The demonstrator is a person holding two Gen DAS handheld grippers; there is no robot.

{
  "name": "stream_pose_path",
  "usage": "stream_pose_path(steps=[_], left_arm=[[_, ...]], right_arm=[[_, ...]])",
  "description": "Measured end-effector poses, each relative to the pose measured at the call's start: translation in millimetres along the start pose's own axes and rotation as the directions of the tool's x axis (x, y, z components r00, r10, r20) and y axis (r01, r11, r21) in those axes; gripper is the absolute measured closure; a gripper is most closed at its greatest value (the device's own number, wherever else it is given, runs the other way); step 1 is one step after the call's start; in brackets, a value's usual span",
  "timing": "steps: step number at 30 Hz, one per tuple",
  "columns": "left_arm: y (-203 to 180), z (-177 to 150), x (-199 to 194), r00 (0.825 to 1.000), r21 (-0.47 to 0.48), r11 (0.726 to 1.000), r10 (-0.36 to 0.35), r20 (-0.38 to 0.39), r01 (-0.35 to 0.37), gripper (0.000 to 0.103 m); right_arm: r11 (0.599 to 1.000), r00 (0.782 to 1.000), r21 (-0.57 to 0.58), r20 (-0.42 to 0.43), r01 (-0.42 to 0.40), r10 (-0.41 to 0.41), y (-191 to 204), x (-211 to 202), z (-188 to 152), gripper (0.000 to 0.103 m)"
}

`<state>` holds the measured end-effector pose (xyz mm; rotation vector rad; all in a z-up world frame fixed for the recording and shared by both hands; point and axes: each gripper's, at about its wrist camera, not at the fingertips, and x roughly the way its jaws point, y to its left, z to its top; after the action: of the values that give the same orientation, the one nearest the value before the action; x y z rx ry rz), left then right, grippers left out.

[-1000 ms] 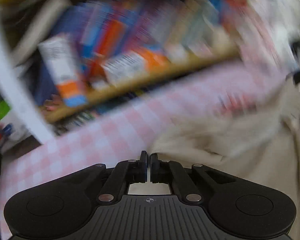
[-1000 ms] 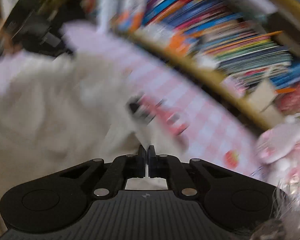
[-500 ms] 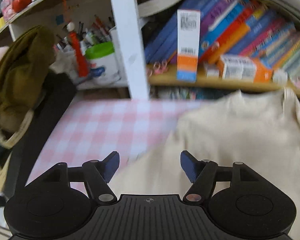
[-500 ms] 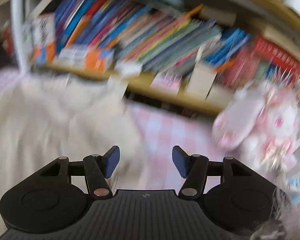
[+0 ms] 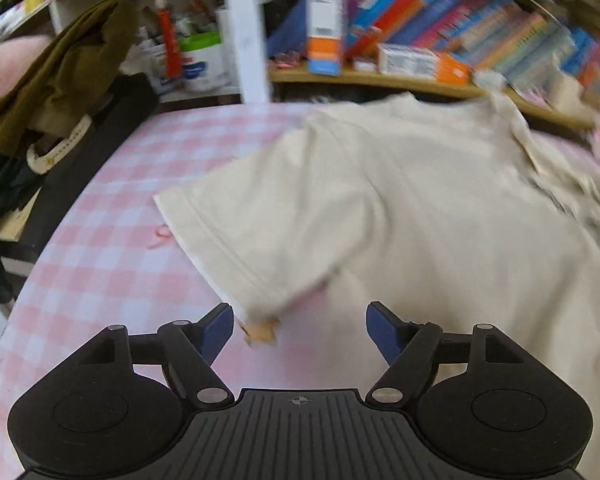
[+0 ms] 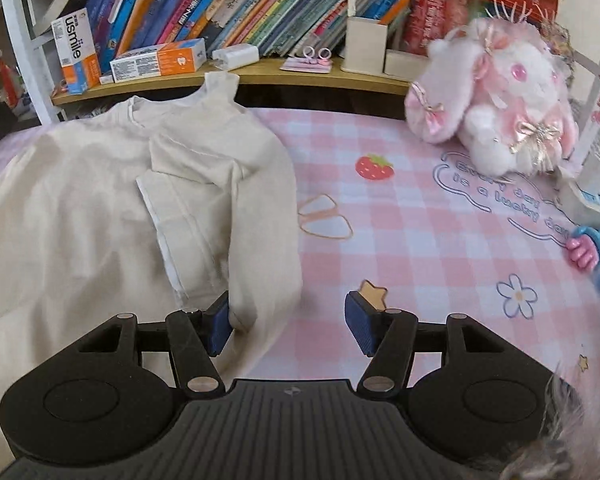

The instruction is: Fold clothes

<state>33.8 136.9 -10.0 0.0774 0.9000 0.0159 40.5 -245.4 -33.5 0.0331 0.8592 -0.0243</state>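
Right wrist alone shows plush rabbit (image 6: 496,92).

The t-shirt (image 5: 420,200) is a plain cream, no print at all, lying on a bench cloth (image 6: 440,248) in pink and white check with a red strawberry (image 6: 374,167), a yellow star and a blue-outlined flower printed on it. Both grippers are black with blue pads (image 6: 219,322) on the jaws (same blue in the left wrist view). Behind there's a pink and white plush bunny (image 6: 496,92), a row of rainbow-coloured book spines (image 6: 260,4) and an olive-green garment (image 5: 64,76).
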Motion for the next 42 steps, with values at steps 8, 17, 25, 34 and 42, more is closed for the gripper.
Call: stream_pose_path(steps=[8,17,25,34,42], left_arm=[[-26,-28,-8,0.998,-0.015,0.999,0.032,-0.052,-0.033,0.029],[-44,-37,-22,0.998,-0.134,0.991,-0.007,-0.061,-0.002,0.097],[-13,-59,-42,0.991,-0.224,0.969,0.085,-0.105,-0.107,0.098],[-10,-49,-71,0.990,-0.211,0.967,0.144,-0.005,-0.142,0.080],[-38,-37,-68,0.998,-0.164,0.985,0.059,0.023,-0.055,0.062]], right_arm=[[0.989,0.997,-0.151,0.083,0.012,0.001,12,-10,3,0.047],[0.934,0.997,-0.355,0.038,-0.048,0.066,46,-4,-5,0.049],[0.933,0.983,-0.311,-0.061,-0.181,0.171,44,-4,-16,0.080],[0.881,0.970,-0.415,-0.017,-0.228,0.243,65,-38,-32,0.059],[0.807,0.961,-0.551,0.028,-0.215,0.275,97,-23,-5,0.054]])
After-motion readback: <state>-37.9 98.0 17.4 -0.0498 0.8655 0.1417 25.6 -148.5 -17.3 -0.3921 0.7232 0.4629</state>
